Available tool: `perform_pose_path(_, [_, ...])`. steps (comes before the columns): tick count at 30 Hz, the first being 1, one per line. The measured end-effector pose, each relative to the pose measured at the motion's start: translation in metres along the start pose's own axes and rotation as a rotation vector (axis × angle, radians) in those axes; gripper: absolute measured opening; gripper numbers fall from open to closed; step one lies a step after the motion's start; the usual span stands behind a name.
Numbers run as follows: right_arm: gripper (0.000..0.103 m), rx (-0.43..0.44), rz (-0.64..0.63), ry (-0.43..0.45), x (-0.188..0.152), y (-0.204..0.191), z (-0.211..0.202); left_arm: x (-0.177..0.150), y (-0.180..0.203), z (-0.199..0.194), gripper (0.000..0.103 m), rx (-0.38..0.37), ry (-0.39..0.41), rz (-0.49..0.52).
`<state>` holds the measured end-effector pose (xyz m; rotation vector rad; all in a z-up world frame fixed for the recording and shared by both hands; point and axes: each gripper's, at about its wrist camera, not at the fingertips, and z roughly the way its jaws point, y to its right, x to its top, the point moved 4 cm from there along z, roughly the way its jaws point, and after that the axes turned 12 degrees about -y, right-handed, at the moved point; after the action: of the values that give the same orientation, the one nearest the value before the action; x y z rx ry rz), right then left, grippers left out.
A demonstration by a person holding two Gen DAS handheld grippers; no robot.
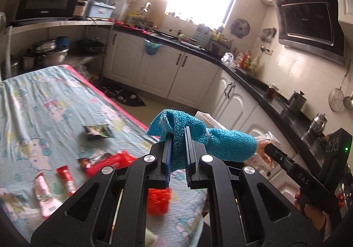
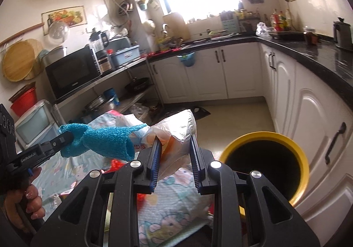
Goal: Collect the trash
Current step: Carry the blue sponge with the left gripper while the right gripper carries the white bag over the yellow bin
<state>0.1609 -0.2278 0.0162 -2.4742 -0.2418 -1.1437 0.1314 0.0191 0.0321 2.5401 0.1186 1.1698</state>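
Note:
My left gripper [image 1: 178,134] is shut on a blue knitted cloth [image 1: 220,143], which hangs out to the right above the table edge. In the right wrist view the same cloth [image 2: 103,141] droops from the left gripper [image 2: 68,136]. My right gripper [image 2: 175,138] is shut on a crumpled clear and silvery plastic bag [image 2: 178,123]. A yellow-rimmed bin [image 2: 264,136] with a dark inside stands just right of it. On the patterned tablecloth [image 1: 44,103] lie a dark packet [image 1: 97,131], a red wrapper [image 1: 106,162], a red tube [image 1: 66,176], a pink packet [image 1: 44,194] and a red crumpled piece [image 1: 158,200].
White cabinets [image 2: 242,74] under a black counter [image 2: 308,52] run along the far and right walls. A microwave [image 2: 72,72] sits on a shelf at the left, with pots below. A dark mat [image 1: 125,95] lies on the floor between table and cabinets. A hand [image 2: 33,200] holds the left gripper's handle.

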Motion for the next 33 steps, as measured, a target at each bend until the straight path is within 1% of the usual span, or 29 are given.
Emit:
perform_pose_path(8, [0.024, -0.070, 0.051, 0.025, -0.006, 0.032, -0.013, 0.002, 0.042, 0.030, 0.006, -0.052, -0.031, 0.053])
perform_pose_path(18, [0.024, -0.166, 0.124, 0.046, -0.008, 0.079, -0.025, 0.001, 0.081, 0.062, 0.006, -0.091, -0.067, 0.102])
perform_pose_path(27, [0.024, -0.265, 0.164, 0.047, -0.014, 0.111, -0.028, -0.001, 0.112, 0.100, 0.006, -0.084, -0.107, 0.144])
perform_pose_path(33, [0.024, -0.346, 0.179, 0.019, -0.021, 0.132, -0.018, -0.009, 0.126, 0.129, 0.006, -0.060, -0.139, 0.170])
